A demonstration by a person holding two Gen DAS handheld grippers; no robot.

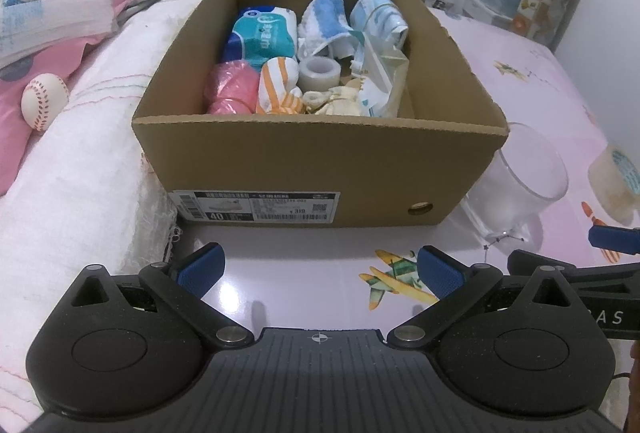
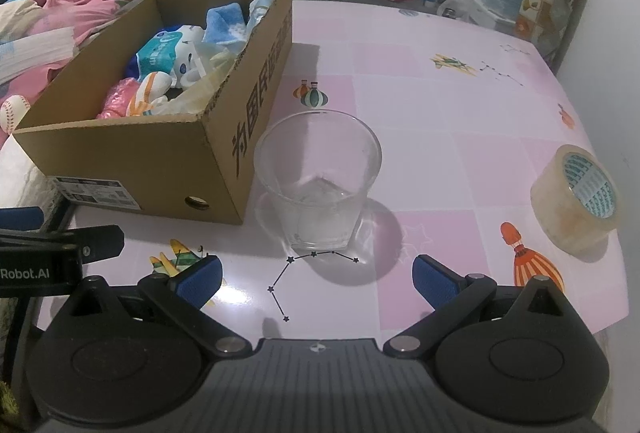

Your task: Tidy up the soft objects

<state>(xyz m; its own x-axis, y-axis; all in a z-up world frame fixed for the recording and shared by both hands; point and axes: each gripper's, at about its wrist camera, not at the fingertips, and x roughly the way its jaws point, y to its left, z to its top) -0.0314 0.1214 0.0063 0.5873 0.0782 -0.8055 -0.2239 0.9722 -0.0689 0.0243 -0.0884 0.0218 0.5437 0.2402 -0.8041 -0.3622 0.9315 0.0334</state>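
Two grippers hovering, one cardboard box [image 1: 320, 169] sitting filled
Left gripper [image 1: 320, 269] and right gripper [image 2: 318, 279] both gaping, grasping nothing; one glass cup [image 2: 318, 177], one tape roll [image 2: 576, 199] waiting

Matt brown corrugated cardboard box [image 1: 320, 161], glossy pink vinyl tablecloth [image 2: 440, 105], clear smooth glass cup [image 2: 318, 181], shiny tape roll [image 2: 576, 201] at the table's right edge, textured blue rubber pads [image 2: 434, 281]

We get even, cool indoor light from overhead, with a white glare patch on the glossy pink patterned tablecloth [image 1: 280, 273] and a soft shadow beside the clear plastic cup [image 2: 316, 177]. Fisheye bends and darkens the corners; centre stays sharp, edges soften.
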